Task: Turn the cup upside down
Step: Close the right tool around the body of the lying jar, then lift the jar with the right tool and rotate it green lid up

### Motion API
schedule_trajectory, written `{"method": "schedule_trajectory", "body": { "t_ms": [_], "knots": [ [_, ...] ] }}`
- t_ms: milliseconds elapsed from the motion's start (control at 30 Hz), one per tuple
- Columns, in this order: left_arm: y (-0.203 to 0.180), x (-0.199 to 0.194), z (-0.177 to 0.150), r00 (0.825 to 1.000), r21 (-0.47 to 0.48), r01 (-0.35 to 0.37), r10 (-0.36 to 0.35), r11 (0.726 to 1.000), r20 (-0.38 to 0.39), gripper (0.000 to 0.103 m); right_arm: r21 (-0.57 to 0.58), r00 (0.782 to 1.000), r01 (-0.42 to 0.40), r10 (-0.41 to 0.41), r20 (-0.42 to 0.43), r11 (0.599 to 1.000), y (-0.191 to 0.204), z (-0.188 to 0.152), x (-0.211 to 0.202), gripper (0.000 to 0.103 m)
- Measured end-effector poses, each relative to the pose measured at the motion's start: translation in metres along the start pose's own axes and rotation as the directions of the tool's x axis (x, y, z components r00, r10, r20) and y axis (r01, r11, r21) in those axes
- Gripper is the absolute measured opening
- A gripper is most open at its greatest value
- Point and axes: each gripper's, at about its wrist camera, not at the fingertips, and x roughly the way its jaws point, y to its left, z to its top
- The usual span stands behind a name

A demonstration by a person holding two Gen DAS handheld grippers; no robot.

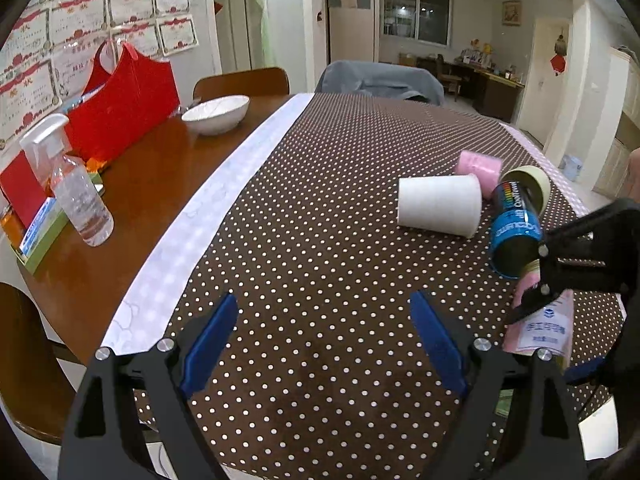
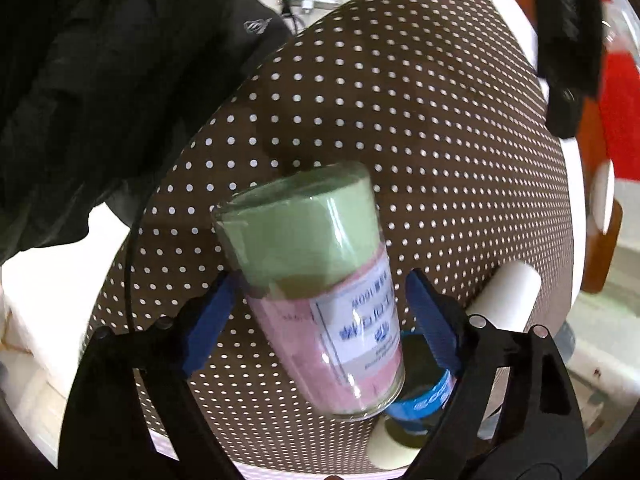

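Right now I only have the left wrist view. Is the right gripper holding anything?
Observer: No. The right gripper is open, with a wrapped stack of cups lying between its fingers.
Operator: I only see a pink end with a label. What about the rest?
Observer: The far half of the stack is green. The pink half with the white label is nearest the gripper.
Operator: Is the blue cup between the fingers too?
Observer: It doesn't look like it. The blue cup is low down, partly hidden behind the stack and one finger.
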Motion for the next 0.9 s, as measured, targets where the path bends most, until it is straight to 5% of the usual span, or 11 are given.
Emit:
{"method": "schedule_trajectory", "body": {
  "t_ms": [300,633,900],
  "knots": [
    [0.001,0.012,0.001,1.000,-0.003,0.017,-0.017,1.000,-0.025,0.087,-0.027,0.999,-0.044,0.044,0.003,0.999,0.000,0.007,0.007,0.071],
    [0.000,0.000,-0.004,0.999,-0.005,0.038,-0.038,0.999,0.002,0.087,0.164,0.998,0.004,-0.013,0.057,0.986,-0.020,0.003,-0.016,0.070],
    [-0.005,-0.019,-0.007,0.995,0.030,0.083,-0.085,0.996,0.060,0.086,0.487,0.986,0.066,-0.134,0.104,0.871,-0.034,-0.034,-0.042,0.069]
  ]
}}
